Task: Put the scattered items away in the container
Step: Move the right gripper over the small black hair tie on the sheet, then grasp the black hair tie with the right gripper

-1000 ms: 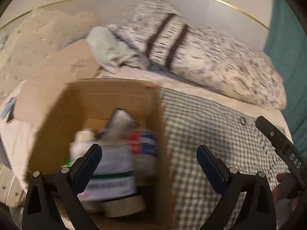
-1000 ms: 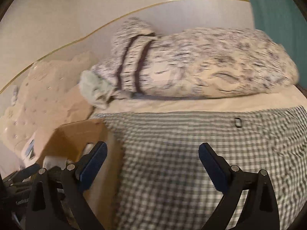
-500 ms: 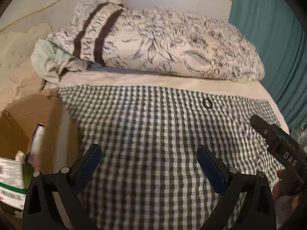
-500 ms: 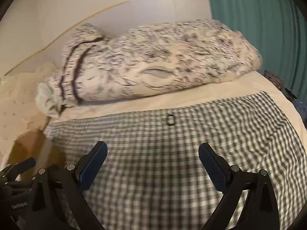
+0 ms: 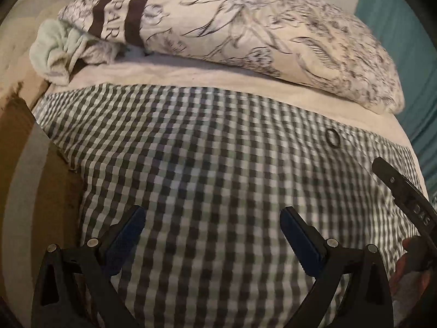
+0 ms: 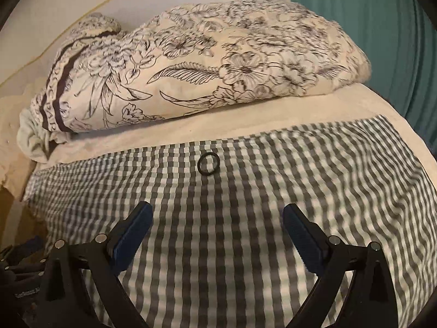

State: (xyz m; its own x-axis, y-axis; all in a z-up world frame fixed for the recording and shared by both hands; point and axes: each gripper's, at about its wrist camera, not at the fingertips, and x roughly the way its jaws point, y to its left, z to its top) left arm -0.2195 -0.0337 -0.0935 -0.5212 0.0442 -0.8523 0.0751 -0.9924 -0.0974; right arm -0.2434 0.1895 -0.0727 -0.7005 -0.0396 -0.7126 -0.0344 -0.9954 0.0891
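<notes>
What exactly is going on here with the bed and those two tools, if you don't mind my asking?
A person is tidying loose items off a bed into a cardboard box at the left edge. Both the left tool and the right tool are open and empty, held above the checked blanket. One small black ring lies on the blanket ahead of the right tool, not yet picked up. A floral pillow sits behind it.

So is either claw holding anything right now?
No. The left claw and right claw are both open and empty above the green-and-white checked cloth; the small black ring lies untouched.
</notes>
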